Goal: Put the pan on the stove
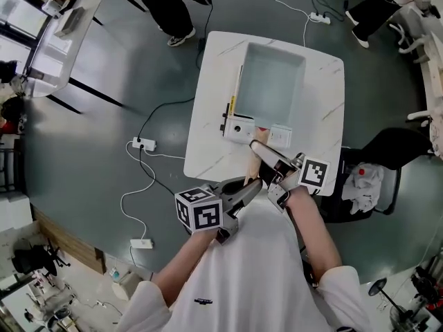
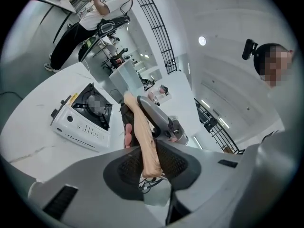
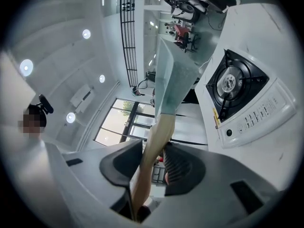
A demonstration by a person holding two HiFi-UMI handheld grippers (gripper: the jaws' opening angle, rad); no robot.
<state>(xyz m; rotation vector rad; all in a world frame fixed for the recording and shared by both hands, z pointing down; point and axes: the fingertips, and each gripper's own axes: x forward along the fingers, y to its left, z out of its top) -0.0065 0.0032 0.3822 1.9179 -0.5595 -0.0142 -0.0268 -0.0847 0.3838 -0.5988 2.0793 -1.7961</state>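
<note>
A pale teal rectangular pan [image 1: 273, 81] hangs above the white table [image 1: 208, 151], tilted, and covers most of the white gas stove [image 1: 241, 128]. Its wooden handle [image 1: 250, 171] points back toward me. My left gripper [image 1: 248, 187] is shut on the near end of the handle. My right gripper [image 1: 263, 151] is shut on it closer to the pan. In the left gripper view the handle [image 2: 145, 141] runs up between the pads [image 2: 176, 163], with the stove [image 2: 88, 115] to the left. The right gripper view shows the pan [image 3: 173, 80] edge-on and the stove's burner [image 3: 232, 82] at the right.
A black chair [image 1: 387, 158] with a white cloth [image 1: 365, 182] stands right of the table. A power strip [image 1: 144, 144] and cables lie on the floor at the left. A person's legs [image 1: 169, 12] are beyond the table's far left corner.
</note>
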